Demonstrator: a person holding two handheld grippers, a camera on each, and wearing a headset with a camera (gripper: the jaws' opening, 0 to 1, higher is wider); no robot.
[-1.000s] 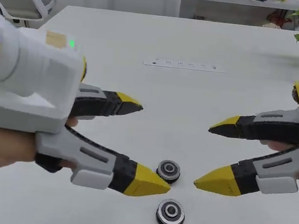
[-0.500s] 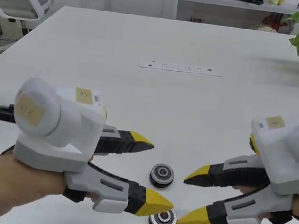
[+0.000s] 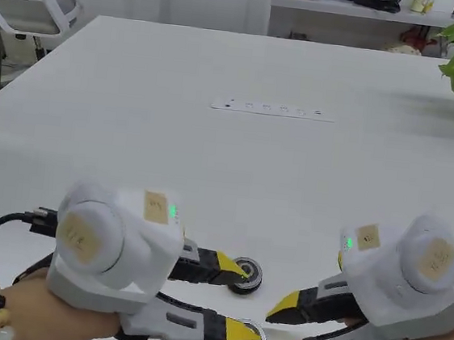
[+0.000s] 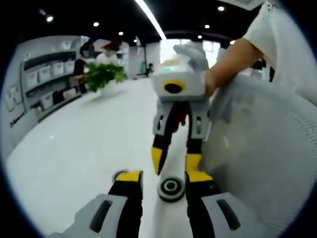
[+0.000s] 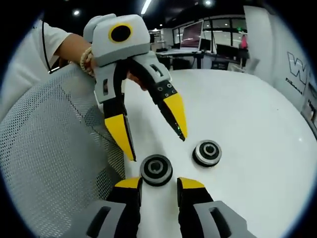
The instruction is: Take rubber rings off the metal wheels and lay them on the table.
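Both wheels sit on the white table near its front edge, close together but apart. The nearer small metal wheel with a dark outer band lies just ahead of the right gripper. The farther metal wheel of the same kind sits beside it, a little further out. The left gripper faces the right one across the nearer wheel. Left gripper: jaws spread apart, holding nothing. In the left gripper view the nearer wheel lies between its yellow tips, closer to one of them; I cannot tell whether any tip touches it. Right gripper: jaws parted, nothing held, tips either side of the line to the same wheel. The black rubber ring appears to be still seated round the nearer wheel, and the farther wheel looks the same. No loose ring is seen on the table. Judgement: nothing is done so far and both rings are left to remove and lay down. The current step looks like the approach to the first wheel, with one gripper to steady it and the other to peel the ring.
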